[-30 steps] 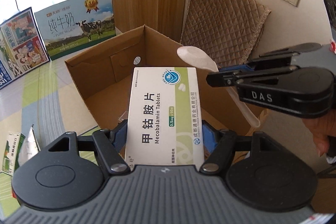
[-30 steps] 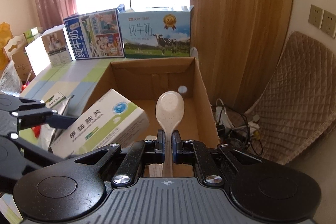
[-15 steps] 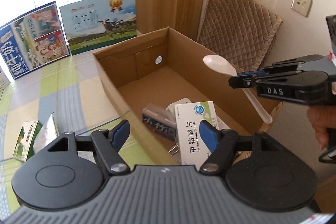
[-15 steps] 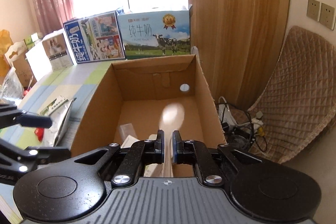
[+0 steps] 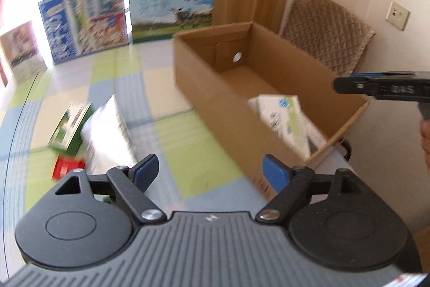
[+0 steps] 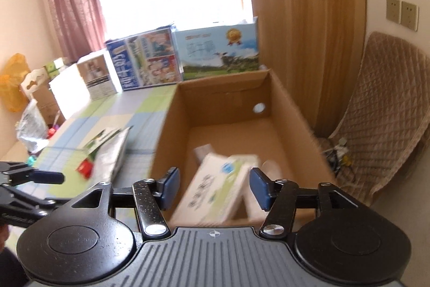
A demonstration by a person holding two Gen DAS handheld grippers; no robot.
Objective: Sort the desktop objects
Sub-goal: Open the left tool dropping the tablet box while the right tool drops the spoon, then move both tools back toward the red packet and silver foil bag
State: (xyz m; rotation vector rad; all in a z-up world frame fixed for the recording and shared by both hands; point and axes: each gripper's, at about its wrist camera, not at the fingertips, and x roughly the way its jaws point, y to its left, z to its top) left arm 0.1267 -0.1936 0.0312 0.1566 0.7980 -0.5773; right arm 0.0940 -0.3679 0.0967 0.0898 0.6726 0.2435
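A: Now that both grippers have let go, where did the things end up?

B: In the cardboard box (image 6: 228,109). The white-and-green tablet box (image 6: 217,190) lies tilted near the front wall, low in the right wrist view, and a pale blur just right of it is probably the spoon (image 6: 271,166), though it is too smeared to be sure.

A: And the fingers?

B: The left gripper (image 5: 209,171) was clamped on the tablet box a second ago; its fingers have just been opening and now stand wide apart with nothing between them. The right gripper (image 6: 213,186) had the spoon handle pinched; its fingers have also just been opening and are about half spread, empty. The tablet box only shows through the gap, down inside the cardboard box.

A: The left view looks different too.

B: Yes, it has swung away from the cardboard box. It now looks across the checked bench (image 5: 166,125), where a silver foil pouch (image 5: 107,136), a green packet (image 5: 70,128) and a small red item (image 5: 65,167) lie at centre left.

A: So what does that mean for the sorting?

B: I'd judge two items as done. The loose things on the bench look like the next candidates, and the left gripper is the better placed for them.
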